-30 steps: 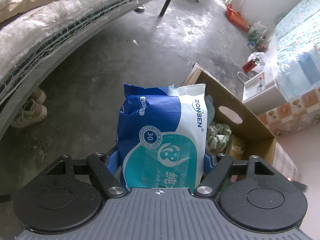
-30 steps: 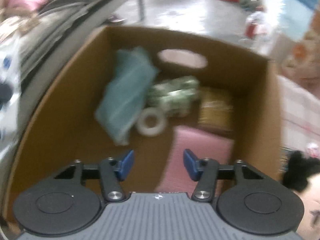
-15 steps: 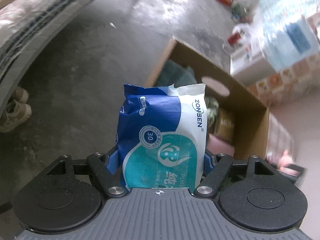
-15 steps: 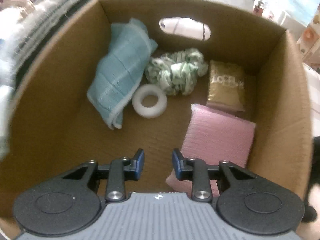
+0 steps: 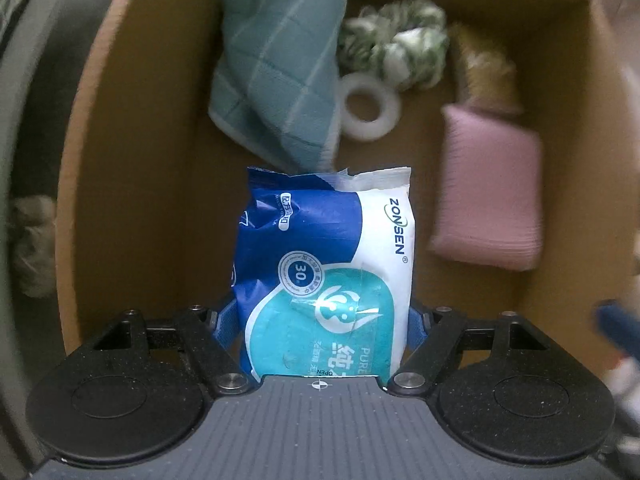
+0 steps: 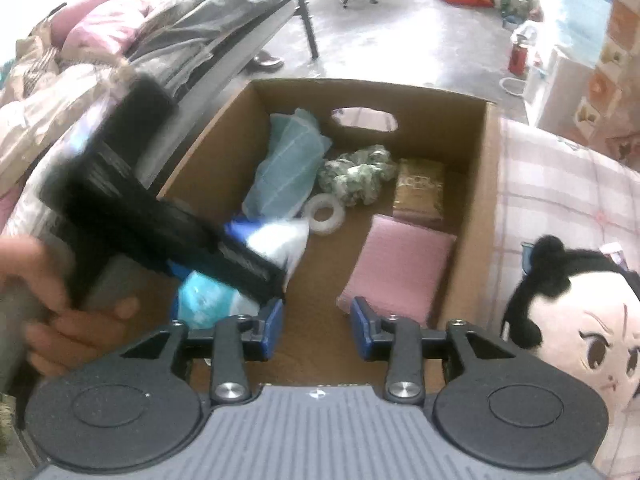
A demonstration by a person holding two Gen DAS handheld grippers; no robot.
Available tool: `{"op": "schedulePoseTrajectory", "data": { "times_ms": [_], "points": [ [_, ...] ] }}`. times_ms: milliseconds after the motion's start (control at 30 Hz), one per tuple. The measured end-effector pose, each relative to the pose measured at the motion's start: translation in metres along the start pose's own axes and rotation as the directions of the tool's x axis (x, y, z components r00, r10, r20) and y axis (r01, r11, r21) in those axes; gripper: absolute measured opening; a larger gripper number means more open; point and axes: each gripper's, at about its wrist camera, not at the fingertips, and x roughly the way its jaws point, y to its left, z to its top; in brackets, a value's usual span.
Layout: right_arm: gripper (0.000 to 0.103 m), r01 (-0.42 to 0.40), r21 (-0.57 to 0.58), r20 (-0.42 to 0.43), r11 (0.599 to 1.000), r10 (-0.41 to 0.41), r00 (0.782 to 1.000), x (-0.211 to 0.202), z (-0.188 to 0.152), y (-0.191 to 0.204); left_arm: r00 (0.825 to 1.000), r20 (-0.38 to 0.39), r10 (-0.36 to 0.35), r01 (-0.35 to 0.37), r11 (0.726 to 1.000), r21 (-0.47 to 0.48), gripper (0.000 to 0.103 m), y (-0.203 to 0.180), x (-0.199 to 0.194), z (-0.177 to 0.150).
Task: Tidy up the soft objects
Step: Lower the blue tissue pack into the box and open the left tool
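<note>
Five soft things already sit in the cardboard box (image 5: 132, 168): a teal checked towel (image 5: 280, 64), a green-and-white scrunchie (image 5: 396, 44), a white tape ring (image 5: 370, 106), a gold packet (image 5: 486, 76) and a pink folded cloth (image 5: 490, 192). Left gripper (image 5: 322, 320) is pointing down into the box with its fingers clamped on the sides of a blue-and-white wet wipes pack (image 5: 328, 264), hanging over the box floor just in front of the towel. Right gripper (image 6: 316, 328) hovers at the box's near edge, fingers opening with nothing between them, and a black-haired plush doll (image 6: 576, 320) lies just right of the box on a pink checked sheet (image 6: 560, 184).
</note>
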Motion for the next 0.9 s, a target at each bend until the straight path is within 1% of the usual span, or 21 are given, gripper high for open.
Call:
{"op": "schedulePoseTrajectory", "data": {
  "times_ms": [67,167,267,400,467,533,633,667,700,733,767,800,867,900],
  "points": [
    [0.043,0.007,0.019,0.008,1.0,-0.007,1.0,-0.001,-0.001,-0.005,0.996,0.033,0.077,-0.078,0.996,0.036,0.076,-0.003,0.006,0.001],
    [0.043,0.016,0.06,0.021,0.998,-0.017,1.0,-0.002,-0.005,-0.016,0.991,0.07,0.11,-0.114,0.992,0.053,0.077,-0.005,0.01,0.002],
    [0.043,0.024,0.08,0.028,0.996,-0.026,0.999,-0.003,-0.009,-0.025,0.982,0.093,0.163,-0.169,0.983,0.064,0.079,-0.012,0.017,0.0],
    [0.043,0.03,0.092,0.026,0.995,-0.032,0.999,-0.003,-0.014,-0.032,0.974,0.119,0.195,-0.202,0.978,0.05,0.08,-0.017,0.016,-0.006],
    [0.043,0.028,0.091,0.026,0.995,-0.031,0.999,-0.006,-0.016,-0.034,0.968,0.161,0.195,-0.202,0.979,0.029,0.084,-0.024,0.008,-0.012],
    [0.043,0.024,0.089,0.028,0.996,-0.026,0.999,-0.008,-0.019,-0.035,0.961,0.209,0.18,-0.187,0.982,0.015,0.087,-0.024,-0.007,-0.023],
    [0.043,0.022,0.089,0.028,0.996,-0.025,0.999,-0.011,-0.021,-0.038,0.951,0.272,0.147,-0.155,0.988,0.01,0.087,-0.027,-0.033,-0.036],
    [0.043,0.022,0.091,0.028,0.996,-0.025,0.999,-0.011,-0.021,-0.038,0.95,0.287,0.124,-0.132,0.991,0.01,0.087,-0.027,-0.042,-0.04],
    [0.043,0.023,0.094,0.029,0.995,-0.025,0.999,-0.012,-0.022,-0.04,0.952,0.297,0.08,-0.087,0.996,0.01,0.087,-0.028,-0.049,-0.041],
    [0.043,0.023,0.099,0.029,0.995,-0.026,0.999,-0.013,-0.023,-0.041,0.954,0.3,0.023,-0.027,1.0,0.008,0.085,-0.028,-0.054,-0.043],
    [0.043,0.022,0.105,0.03,0.994,-0.025,0.999,-0.014,-0.023,-0.043,0.955,0.295,-0.033,0.034,0.999,0.002,0.081,-0.03,-0.055,-0.044],
    [0.043,0.015,0.112,0.031,0.994,-0.019,0.999,-0.015,-0.024,-0.045,0.955,0.286,-0.08,0.084,0.996,-0.003,0.08,-0.031,-0.056,-0.037],
    [0.043,0.009,0.119,0.033,0.993,-0.013,0.999,-0.016,-0.025,-0.046,0.958,0.247,-0.149,0.157,0.987,-0.015,0.076,-0.031,-0.046,-0.03],
    [0.043,0.008,0.118,0.034,0.993,-0.013,0.999,-0.017,-0.025,-0.047,0.959,0.217,-0.183,0.192,0.981,-0.021,0.076,-0.031,-0.038,-0.026]
  ]
}}
